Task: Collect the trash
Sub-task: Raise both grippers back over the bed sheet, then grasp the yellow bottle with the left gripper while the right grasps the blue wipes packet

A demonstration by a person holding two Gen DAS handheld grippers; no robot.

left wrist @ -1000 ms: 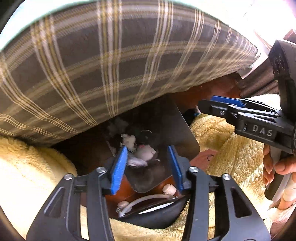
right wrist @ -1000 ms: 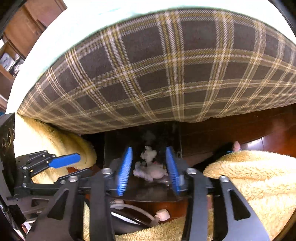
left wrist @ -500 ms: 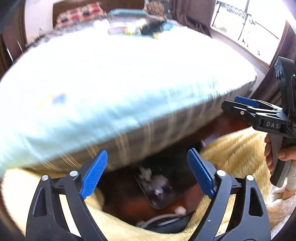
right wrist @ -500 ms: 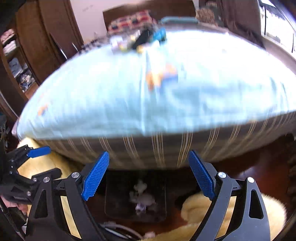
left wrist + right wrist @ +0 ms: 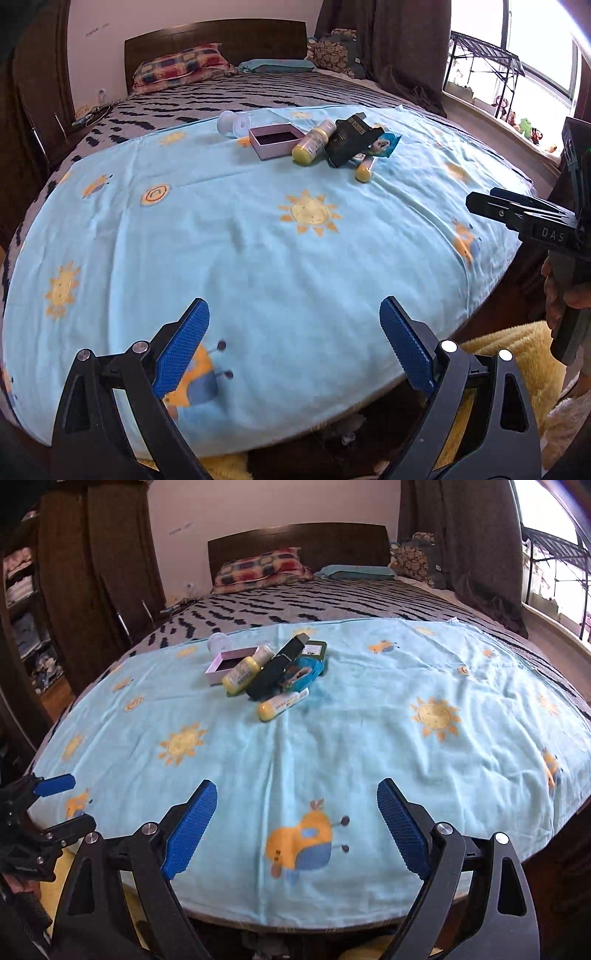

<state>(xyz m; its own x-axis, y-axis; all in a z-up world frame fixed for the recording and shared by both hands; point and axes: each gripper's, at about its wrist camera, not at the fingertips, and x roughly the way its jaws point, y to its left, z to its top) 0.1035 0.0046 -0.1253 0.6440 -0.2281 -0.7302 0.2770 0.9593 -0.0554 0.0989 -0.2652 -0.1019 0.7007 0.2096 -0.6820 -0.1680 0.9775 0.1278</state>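
Left wrist view: the left gripper (image 5: 291, 343) hangs over the near edge of a bed (image 5: 258, 92), its blue-padded fingers (image 5: 183, 349) spread wide with nothing between them. A light blue blanket (image 5: 258, 251) printed with suns covers the bed's near end. Far across it lies a small heap of trash: a pink open box (image 5: 275, 141), a yellow bottle (image 5: 313, 144) leaning against it, a black carton (image 5: 351, 142) on top, a blue wrapper (image 5: 386, 144) to the right and a yellow tube (image 5: 365, 169) nearest the camera. A clear round container (image 5: 232, 123) sits just behind the box. At the right edge the right gripper (image 5: 517, 208) is seen side-on in a hand (image 5: 561, 295); from here its opening cannot be judged. A yellow fleece rug (image 5: 509, 354) lies on the floor below the bed edge.

Right wrist view: the right gripper (image 5: 295, 829) is likewise spread wide and empty above the blanket (image 5: 369, 738). The heap lies well ahead, left of centre: pink box (image 5: 231, 662), yellow bottle (image 5: 242, 675), black carton (image 5: 277, 672), blue wrapper (image 5: 306, 672) and yellow tube (image 5: 282, 704), touching one another. The left gripper (image 5: 55, 803) shows at the left edge with a gap between its fingers. A patterned pillow (image 5: 262, 568) rests against the dark headboard (image 5: 295, 542).
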